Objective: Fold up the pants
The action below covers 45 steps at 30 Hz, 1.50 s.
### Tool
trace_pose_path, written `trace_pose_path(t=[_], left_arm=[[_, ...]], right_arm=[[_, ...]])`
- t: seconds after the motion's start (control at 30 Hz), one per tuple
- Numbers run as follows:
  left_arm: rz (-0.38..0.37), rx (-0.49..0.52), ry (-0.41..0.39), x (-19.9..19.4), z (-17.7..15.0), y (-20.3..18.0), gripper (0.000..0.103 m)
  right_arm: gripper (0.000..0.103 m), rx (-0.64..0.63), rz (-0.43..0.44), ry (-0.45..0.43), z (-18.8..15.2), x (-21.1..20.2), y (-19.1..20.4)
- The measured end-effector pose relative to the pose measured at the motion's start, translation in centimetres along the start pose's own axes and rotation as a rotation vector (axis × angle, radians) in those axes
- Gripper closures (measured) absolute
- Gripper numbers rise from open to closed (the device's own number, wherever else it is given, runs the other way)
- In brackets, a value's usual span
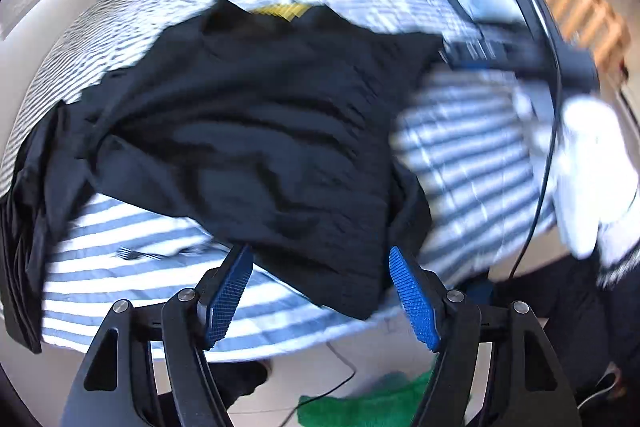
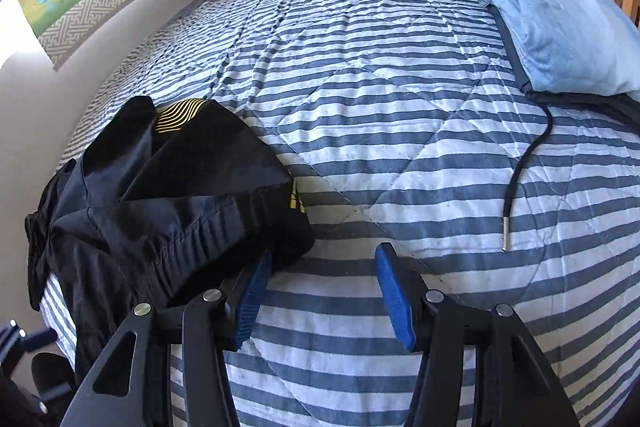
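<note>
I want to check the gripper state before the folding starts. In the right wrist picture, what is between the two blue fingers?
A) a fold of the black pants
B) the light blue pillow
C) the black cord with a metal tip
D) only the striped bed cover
D: the right gripper is open, showing only the striped bed cover; the black pants lie beside its left finger.
</note>
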<state>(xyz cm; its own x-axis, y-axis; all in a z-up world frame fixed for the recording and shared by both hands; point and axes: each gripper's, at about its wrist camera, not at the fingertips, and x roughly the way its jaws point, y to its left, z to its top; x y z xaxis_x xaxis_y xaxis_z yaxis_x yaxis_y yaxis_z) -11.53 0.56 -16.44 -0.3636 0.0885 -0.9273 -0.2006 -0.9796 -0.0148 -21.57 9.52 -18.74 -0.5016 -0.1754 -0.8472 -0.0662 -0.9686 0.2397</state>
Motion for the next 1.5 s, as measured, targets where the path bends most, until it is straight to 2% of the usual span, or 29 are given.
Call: trace_pose_path(t=[0.07,0.13,0.2,0.27,0.3,0.37,0.4,0.43,0.5,0.57,0.63,0.67,0.73,0.77,0.8,0.83,0.93,1.0,1.07,1.17,1.27,1.37,1.43,1.5], left_arm=[[0.058,0.004,0.019,1.2,-0.2,-0.7,0.029],[0.054,-0.046,0.025,1.8,-0.1,0.1,0.029],[0.067,-0.048,0.021,1.8,0.1,0.6,0.039],[0.066,-0.053,0.021,1.6,0.2,1.2,0.072],[0.066,-0.062,0.018,1.4,0.2,1.8,0.077],[0.063,-0.075,-0.005,0.4,0.6,2.9,0.086],[0.057,-0.087,-0.02,-0.3,0.8,3.6,0.092],[0.046,-0.109,-0.035,-1.1,1.0,4.4,0.096],[-0.02,-0.184,-0.069,-2.7,1.6,6.8,0.097],[-0.043,-0.233,-0.106,-4.4,2.3,9.0,0.097],[-0.035,-0.248,-0.134,-5.3,2.5,10.8,0.097],[-0.037,-0.254,-0.145,-5.6,2.4,11.6,0.097],[-0.07,-0.274,-0.155,-5.8,1.7,13.3,0.097],[-0.083,-0.28,-0.156,-6.0,2.0,14.1,0.097],[-0.089,-0.28,-0.159,-6.3,1.9,14.7,0.098],[-0.086,-0.282,-0.169,-6.7,2.0,15.3,0.098],[-0.093,-0.309,-0.217,-7.9,2.2,18.4,0.098],[-0.082,-0.338,-0.272,-10.1,2.7,20.5,0.098],[-0.038,-0.37,-0.343,-13.5,3.9,23.4,0.098],[0.029,-0.429,-0.477,-21.0,5.3,28.0,0.098],[0.112,-0.442,-0.608,-29.2,6.2,31.3,0.098],[0.211,-0.423,-0.718,-37.0,6.0,31.4,0.098],[0.259,-0.386,-0.751,-40.3,5.7,30.0,0.098],[0.263,-0.355,-0.754,-41.5,5.2,28.2,0.098]], right_arm=[[0.052,-0.009,0.015,-0.007,0.3,0.2,0.6],[0.052,-0.008,0.021,-0.014,0.7,0.5,1.1],[0.052,-0.001,0.034,-0.013,1.2,1.0,1.5],[0.055,0.012,0.054,-0.006,1.5,1.5,1.7],[0.07,0.018,0.069,-0.005,1.7,1.6,1.9],[0.087,0.013,0.086,0.0,2.2,1.5,2.3],[0.094,0.003,0.075,-0.01,2.5,1.2,2.6],[0.095,-0.01,0.057,-0.021,2.9,0.9,2.7],[0.098,-0.029,0.026,-0.03,3.7,0.2,2.9],[0.098,-0.041,0.049,-0.032,4.6,-0.8,3.1],[0.089,-0.091,0.056,-0.045,5.0,-2.1,3.9],[0.08,-0.12,0.032,-0.046,4.9,-2.3,4.4],[0.08,-0.178,-0.04,-0.032,4.6,-2.0,5.4],[0.086,-0.193,-0.066,-0.008,4.3,-1.5,5.8],[0.1,-0.201,-0.079,0.013,4.1,-1.0,6.2],[0.1,-0.209,-0.083,0.033,4.1,-0.6,6.6],[0.1,-0.249,-0.124,0.003,5.8,-1.5,9.2],[0.1,-0.288,-0.134,-0.044,8.6,-3.0,12.2],[0.1,-0.338,-0.132,-0.107,12.2,-5.1,16.3],[0.1,-0.434,-0.127,-0.231,18.3,-9.2,24.4],[0.1,-0.494,-0.065,-0.383,23.9,-15.1,32.3],[0.1,-0.534,0.033,-0.536,27.1,-22.3,37.8],[0.1,-0.554,0.09,-0.607,28.0,-26.3,39.6],[0.1,-0.576,0.116,-0.645,28.1,-28.8,40.0]])
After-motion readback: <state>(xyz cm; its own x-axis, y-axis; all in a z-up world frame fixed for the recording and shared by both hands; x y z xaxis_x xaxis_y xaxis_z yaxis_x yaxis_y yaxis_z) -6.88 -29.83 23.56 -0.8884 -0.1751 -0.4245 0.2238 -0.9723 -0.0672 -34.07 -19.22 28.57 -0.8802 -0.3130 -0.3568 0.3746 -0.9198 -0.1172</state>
